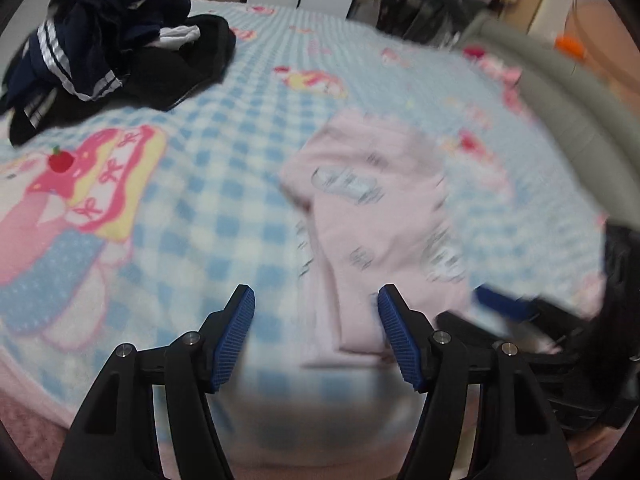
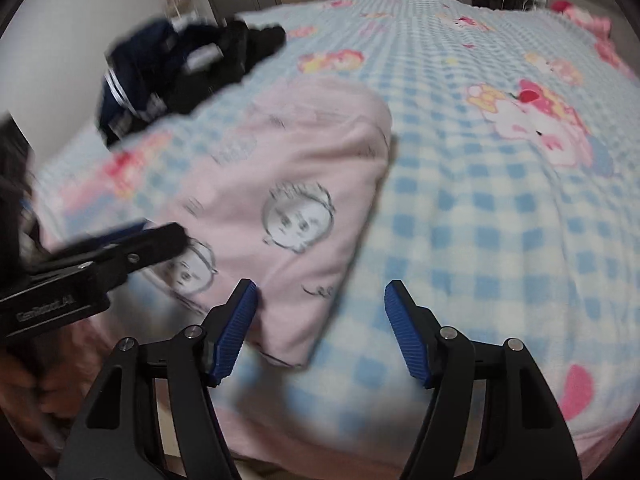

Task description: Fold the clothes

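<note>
A pink garment (image 1: pixel 372 208) printed with cartoon faces lies folded on the blue checked blanket (image 1: pixel 224 200). My left gripper (image 1: pixel 316 296) hovers over its near end with the jaws open; the pads touch nothing. In the right wrist view the same pink garment (image 2: pixel 296 168) spreads ahead and to the left. My right gripper (image 2: pixel 320 292) is open above its near corner, which lies by the left finger. The left gripper (image 2: pixel 160 236) shows blurred at the left edge, and the right gripper (image 1: pixel 500 300) shows blurred at the right of the left wrist view.
A heap of dark navy and black clothes (image 1: pixel 104 48) with white stripes lies at the far left of the bed, also seen as the dark heap (image 2: pixel 180 68). The checked blanket (image 2: pixel 480 220) has pink cartoon prints. Cupboards and clutter stand behind the bed.
</note>
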Motion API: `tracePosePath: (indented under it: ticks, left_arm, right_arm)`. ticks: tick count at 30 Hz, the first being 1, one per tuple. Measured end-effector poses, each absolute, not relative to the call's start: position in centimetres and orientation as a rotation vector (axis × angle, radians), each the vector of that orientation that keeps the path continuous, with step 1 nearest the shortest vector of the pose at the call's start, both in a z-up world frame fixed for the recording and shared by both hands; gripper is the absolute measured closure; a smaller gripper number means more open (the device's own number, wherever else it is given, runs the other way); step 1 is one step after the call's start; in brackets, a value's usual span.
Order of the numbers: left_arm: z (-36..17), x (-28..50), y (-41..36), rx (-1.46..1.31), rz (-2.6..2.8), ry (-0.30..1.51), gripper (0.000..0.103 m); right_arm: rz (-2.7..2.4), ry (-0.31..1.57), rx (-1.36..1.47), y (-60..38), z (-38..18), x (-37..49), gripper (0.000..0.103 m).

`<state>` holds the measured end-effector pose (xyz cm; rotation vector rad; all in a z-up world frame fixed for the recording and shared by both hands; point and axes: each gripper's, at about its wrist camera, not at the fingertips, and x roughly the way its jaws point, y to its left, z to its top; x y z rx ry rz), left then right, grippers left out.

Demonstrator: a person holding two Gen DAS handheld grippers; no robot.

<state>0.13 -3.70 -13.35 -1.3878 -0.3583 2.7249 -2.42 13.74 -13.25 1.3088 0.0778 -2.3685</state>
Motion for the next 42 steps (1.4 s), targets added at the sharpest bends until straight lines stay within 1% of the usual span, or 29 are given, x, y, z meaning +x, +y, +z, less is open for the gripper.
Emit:
tracePosePath:
  ticks: [1, 5, 7, 9, 10, 11, 12, 13, 14, 15, 16, 18, 19, 21, 23, 24, 26, 29, 30, 31, 32, 34, 35, 37, 39, 40, 42]
  left_arm:
    - [-13.5, 0.3, -3.6, -1.406, 2.732, -0.335, 0.035]
    - [-13.3, 1.0, -5.0, -1.391, 2.766, -0.396, 0.035]
    - [-13.1, 1.3, -5.4, -1.341, 2.741, -0.480, 0.037]
    - [-12.9, 1.4, -5.7, -1.281, 2.662, -0.605, 0.038]
    - [-12.9, 1.4, -5.6, -1.263, 2.634, -0.646, 0.038]
    - [-12.9, 1.4, -5.4, -1.265, 2.630, -0.651, 0.038]
    - [-13.0, 1.3, -5.1, -1.281, 2.637, -0.634, 0.038]
    - [-13.2, 1.3, -4.7, -1.319, 2.665, -0.573, 0.038]
    - [-13.4, 1.3, -4.4, -1.357, 2.692, -0.512, 0.041]
    - [-13.6, 1.3, -4.4, -1.384, 2.708, -0.478, 0.042]
    - [-13.7, 1.6, -4.7, -1.391, 2.709, -0.496, 0.042]
    - [-13.7, 2.3, -5.7, -1.385, 2.717, -0.565, 0.041]
    - [-13.7, 2.7, -6.2, -1.370, 2.714, -0.614, 0.042]
    - [-13.9, 3.4, -7.0, -1.323, 2.645, -0.743, 0.043]
    - [-14.3, 3.5, -7.3, -1.277, 2.506, -0.882, 0.043]
    - [-14.5, 3.4, -7.3, -1.265, 2.457, -0.928, 0.043]
    - [-15.0, 3.1, -7.2, -1.262, 2.400, -0.978, 0.044]
    - [-15.6, 2.6, -7.1, -1.258, 2.360, -1.020, 0.044]
    - [-15.6, 2.4, -7.0, -1.256, 2.357, -1.024, 0.046]
    - [-15.5, 2.1, -6.9, -1.258, 2.376, -1.005, 0.051]
    - [-15.3, 1.8, -6.7, -1.266, 2.400, -0.974, 0.054]
    - [-14.9, 1.3, -6.4, -1.271, 2.445, -0.915, 0.065]
    - [-14.4, 1.2, -6.2, -1.260, 2.467, -0.880, 0.067]
    - [-13.5, 1.2, -6.3, -1.238, 2.504, -0.820, 0.072]
    - [-13.1, 1.1, -6.5, -1.233, 2.534, -0.776, 0.073]
    - [-13.0, 0.9, -6.8, -1.237, 2.544, -0.770, 0.073]
    - [-13.0, 0.8, -7.8, -1.249, 2.564, -0.792, 0.075]
  right_arm:
    - [-2.363, 0.060, 1.316, 14.1, -13.4, -2.4, 0.036]
    - [-2.403, -0.002, 1.331, 16.1, -13.0, -2.4, 0.036]
    - [-2.430, -0.043, 1.337, 17.2, -12.8, -2.4, 0.036]
    - [-2.423, -0.151, 1.354, 17.9, -12.6, -2.6, 0.036]
    - [-2.390, -0.199, 1.354, 17.9, -12.6, -2.8, 0.035]
    - [-2.367, -0.209, 1.348, 17.6, -12.6, -2.7, 0.035]
    - [-2.367, -0.167, 1.349, 17.3, -12.7, -2.6, 0.035]
    - [-2.367, -0.125, 1.350, 16.9, -12.8, -2.5, 0.035]
    - [-2.368, -0.079, 1.353, 16.5, -13.0, -2.4, 0.036]
    - [-2.374, -0.033, 1.360, 16.3, -13.3, -2.3, 0.036]
    - [-2.384, -0.027, 1.367, 16.5, -13.4, -2.3, 0.036]
    - [-2.448, -0.092, 1.409, 17.6, -13.2, -2.7, 0.038]
    - [-2.467, -0.160, 1.431, 18.2, -12.8, -3.0, 0.044]
    - [-2.464, -0.248, 1.406, 18.8, -11.9, -3.2, 0.045]
    - [-2.414, -0.251, 1.357, 18.3, -11.5, -3.1, 0.040]
    - [-2.380, -0.256, 1.343, 18.0, -11.5, -3.1, 0.040]
    - [-2.285, -0.271, 1.367, 17.1, -12.4, -3.2, 0.040]
    - [-2.285, -0.227, 1.367, 15.9, -12.9, -3.4, 0.039]
    - [-2.283, -0.213, 1.365, 15.5, -13.0, -3.4, 0.039]
    - [-2.275, -0.202, 1.360, 15.3, -12.9, -3.6, 0.044]
    - [-2.268, -0.191, 1.355, 15.1, -12.8, -3.7, 0.053]
    - [-2.253, -0.169, 1.345, 14.6, -12.6, -4.0, 0.064]
    - [-2.250, -0.149, 1.336, 14.3, -12.4, -4.0, 0.070]
    - [-2.265, -0.066, 1.303, 13.8, -11.8, -3.4, 0.074]
    - [-2.262, -0.042, 1.278, 14.0, -11.3, -2.3, 0.076]
    - [-2.244, -0.095, 1.262, 14.0, -11.0, -2.1, 0.079]
    - [-2.209, -0.180, 1.232, 13.9, -10.3, -1.6, 0.081]
